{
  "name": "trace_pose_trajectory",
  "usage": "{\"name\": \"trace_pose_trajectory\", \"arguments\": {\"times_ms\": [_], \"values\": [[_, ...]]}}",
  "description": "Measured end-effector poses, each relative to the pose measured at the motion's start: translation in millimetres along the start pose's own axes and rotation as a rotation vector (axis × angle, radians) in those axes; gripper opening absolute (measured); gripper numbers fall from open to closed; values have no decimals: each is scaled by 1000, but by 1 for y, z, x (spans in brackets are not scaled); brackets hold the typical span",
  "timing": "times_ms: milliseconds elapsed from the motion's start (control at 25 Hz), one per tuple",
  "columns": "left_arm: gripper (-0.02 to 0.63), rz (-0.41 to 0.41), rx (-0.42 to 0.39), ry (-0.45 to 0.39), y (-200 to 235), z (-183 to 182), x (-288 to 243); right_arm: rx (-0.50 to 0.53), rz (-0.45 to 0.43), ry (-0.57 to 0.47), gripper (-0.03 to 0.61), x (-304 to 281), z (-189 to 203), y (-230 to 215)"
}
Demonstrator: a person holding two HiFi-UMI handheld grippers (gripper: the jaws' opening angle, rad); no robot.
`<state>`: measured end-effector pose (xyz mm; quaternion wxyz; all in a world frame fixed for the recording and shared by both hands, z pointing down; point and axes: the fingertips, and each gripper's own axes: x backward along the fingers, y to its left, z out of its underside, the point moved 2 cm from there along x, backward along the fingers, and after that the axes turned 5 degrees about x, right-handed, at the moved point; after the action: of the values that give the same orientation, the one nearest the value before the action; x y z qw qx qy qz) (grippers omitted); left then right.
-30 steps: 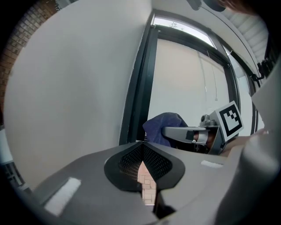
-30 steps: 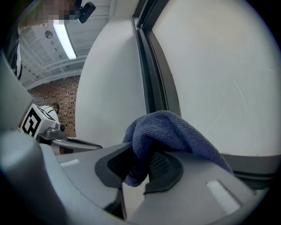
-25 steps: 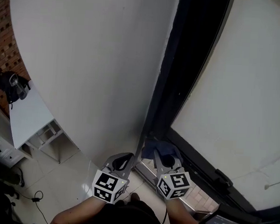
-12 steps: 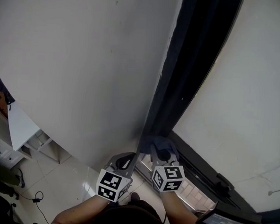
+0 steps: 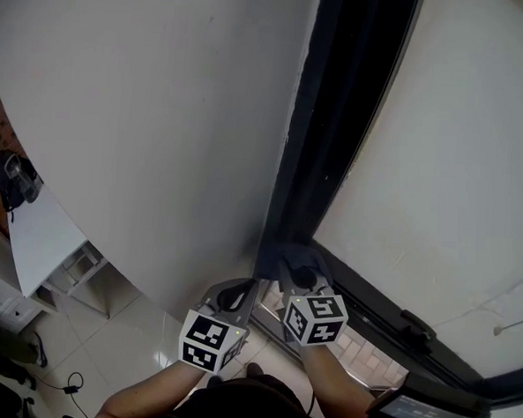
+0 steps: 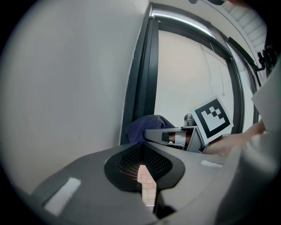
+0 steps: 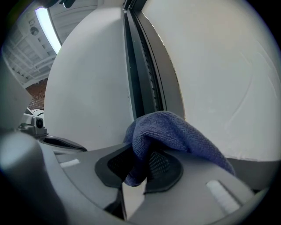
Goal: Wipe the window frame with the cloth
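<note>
The right gripper (image 7: 139,163) is clamped on the blue cloth (image 7: 175,132). A fold of it is pinched between the jaws, and the rest is bunched over the upper jaw and spills toward 4 o'clock in the right gripper view. The cloth is pressed at the foot of the dark window frame (image 5: 342,120), just where the upright meets the bottom rail (image 5: 371,303).

In the head view the upright runs from that corner up to 12 o'clock, a long straight channel with nothing on it. The bottom rail leaves the corner toward 4 o'clock and carries a small dark latch (image 5: 418,328) part-way along. The pale pane (image 5: 459,154) fills the side from 1 to 4 o'clock, its edge tight against the frame. The white wall (image 5: 161,109) takes up 9 to 12 o'clock and meets the frame's other edge in a clean vertical line.

The left gripper (image 6: 141,149) hangs just beside the right one, on its 8 o'clock side in the head view, and is close to the wall. Its jaws are drawn together with nothing between them; only a sliver of tiled floor (image 5: 121,345) shows through the slit below the tips. The grippers are near each other but apart.

A white table (image 5: 39,230) stands at 8 o'clock, well away from both grippers.
</note>
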<state>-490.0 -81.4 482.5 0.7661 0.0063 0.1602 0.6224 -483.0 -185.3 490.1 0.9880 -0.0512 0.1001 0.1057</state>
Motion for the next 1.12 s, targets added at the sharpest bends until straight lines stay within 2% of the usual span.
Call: {"name": "trace_pose_trajectory", "arguments": {"times_ms": [160,480,1000,1120], "values": [[-6,17,6,-36,-6,-18,6,-54,-5,6,64,3,-19,0],[-6,25,-7,-59,-14,-49,8,-65,-22,-26,64,10,-59,3],[-6,105,-89,-129,-33,-106,11,-28,-51,-118,64,27,-131,8],[-6,122,-68,-142,-36,-116,13,-12,-56,-139,64,30,-146,9]]}}
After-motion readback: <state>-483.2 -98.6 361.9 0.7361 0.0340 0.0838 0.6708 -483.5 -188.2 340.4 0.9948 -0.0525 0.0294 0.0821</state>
